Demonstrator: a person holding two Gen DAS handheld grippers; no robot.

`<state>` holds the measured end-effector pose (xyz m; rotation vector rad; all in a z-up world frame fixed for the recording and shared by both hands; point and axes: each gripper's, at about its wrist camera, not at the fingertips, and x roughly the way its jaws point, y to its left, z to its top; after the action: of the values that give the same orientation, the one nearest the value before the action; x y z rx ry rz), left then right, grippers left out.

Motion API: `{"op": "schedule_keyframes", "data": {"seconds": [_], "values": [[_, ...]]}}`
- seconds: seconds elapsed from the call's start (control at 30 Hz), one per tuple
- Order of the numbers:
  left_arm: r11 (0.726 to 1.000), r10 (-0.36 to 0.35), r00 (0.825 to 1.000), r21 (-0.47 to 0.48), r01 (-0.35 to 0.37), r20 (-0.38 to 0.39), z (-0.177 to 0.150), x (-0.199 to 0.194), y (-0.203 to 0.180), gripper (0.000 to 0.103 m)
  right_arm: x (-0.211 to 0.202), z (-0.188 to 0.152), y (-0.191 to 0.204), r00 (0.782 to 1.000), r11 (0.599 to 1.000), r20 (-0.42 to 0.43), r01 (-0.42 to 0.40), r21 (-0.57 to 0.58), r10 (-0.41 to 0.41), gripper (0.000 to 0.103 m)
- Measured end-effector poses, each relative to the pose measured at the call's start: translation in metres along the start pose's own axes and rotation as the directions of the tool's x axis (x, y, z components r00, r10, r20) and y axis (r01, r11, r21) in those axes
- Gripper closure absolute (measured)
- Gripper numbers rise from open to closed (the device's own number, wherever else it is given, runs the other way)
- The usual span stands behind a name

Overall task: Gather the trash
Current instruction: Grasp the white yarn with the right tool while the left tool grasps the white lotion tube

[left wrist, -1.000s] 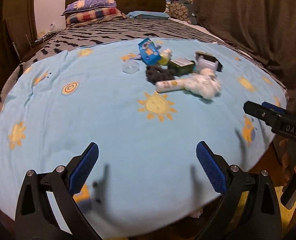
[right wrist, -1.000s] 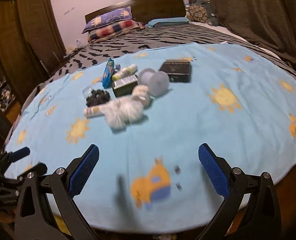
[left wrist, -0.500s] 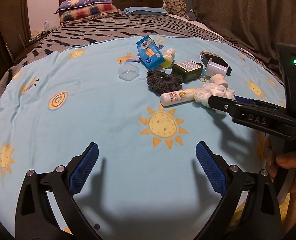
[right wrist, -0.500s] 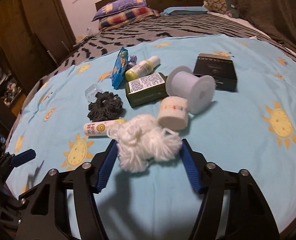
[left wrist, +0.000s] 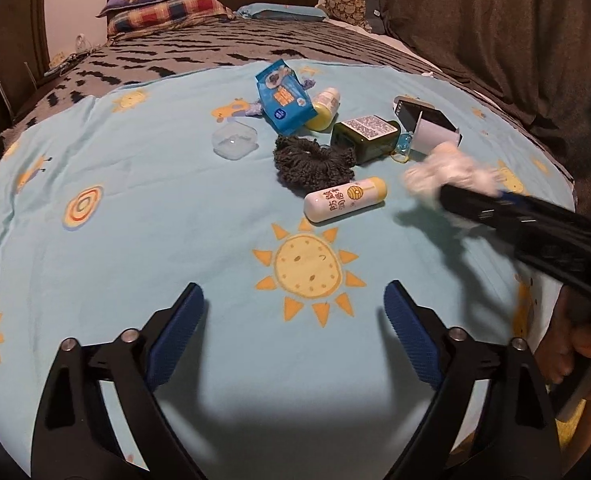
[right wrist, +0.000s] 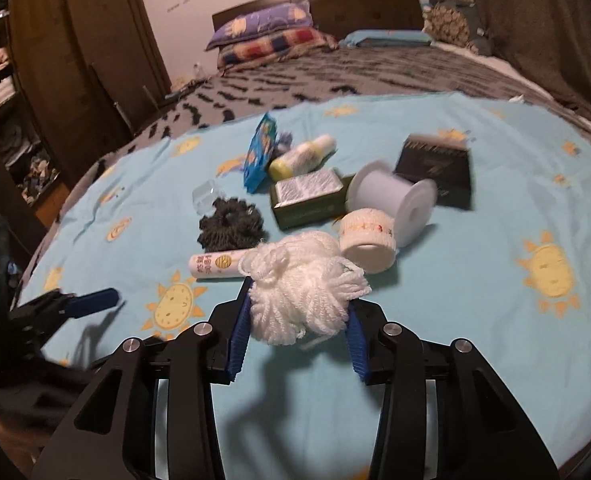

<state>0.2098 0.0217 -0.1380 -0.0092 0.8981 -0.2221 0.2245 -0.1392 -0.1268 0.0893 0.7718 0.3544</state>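
White yarn bundle (right wrist: 303, 288) — right tool (right wrist: 297, 312) closing, pads pressing it.

Left hand-held gripper (left wrist: 293, 328) closing, empty, above sheet (left wrist: 135, 240).

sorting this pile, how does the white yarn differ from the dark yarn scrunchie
The white yarn is a loose, shaggy clump; the dark scrunchie is a tidy ring. The white yarn sits between the closing pads of the right gripper; the scrunchie lies untouched on the sheet. Both look like soft knitted fibre.
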Motion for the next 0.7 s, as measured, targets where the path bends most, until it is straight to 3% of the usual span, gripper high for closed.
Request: {"op": "schedule_keyframes", "data": {"seconds": [0.27, 0.6, 0.7], "values": [[0.998, -0.016, 1.0, 0.067, 0.017, -0.014, 0.021, 0.032, -0.017, 0.02, -0.033, -0.006, -0.026, 0.997, 0.998, 0.048, 0.052, 0.032, -0.053, 0.06], [0.988, -0.073, 0.997, 0.132, 0.075, -0.018, 0.052, 0.06, -0.036, 0.025, -0.039, -0.015, -0.057, 0.995, 0.992, 0.05, 0.083, 0.1, -0.088, 0.06], [0.985, -0.073, 0.997, 0.152, 0.075, -0.017, 0.052, 0.061, -0.041, 0.036, -0.039, -0.017, -0.06, 0.995, 0.991, 0.05, 0.082, 0.107, -0.087, 0.06]]}}
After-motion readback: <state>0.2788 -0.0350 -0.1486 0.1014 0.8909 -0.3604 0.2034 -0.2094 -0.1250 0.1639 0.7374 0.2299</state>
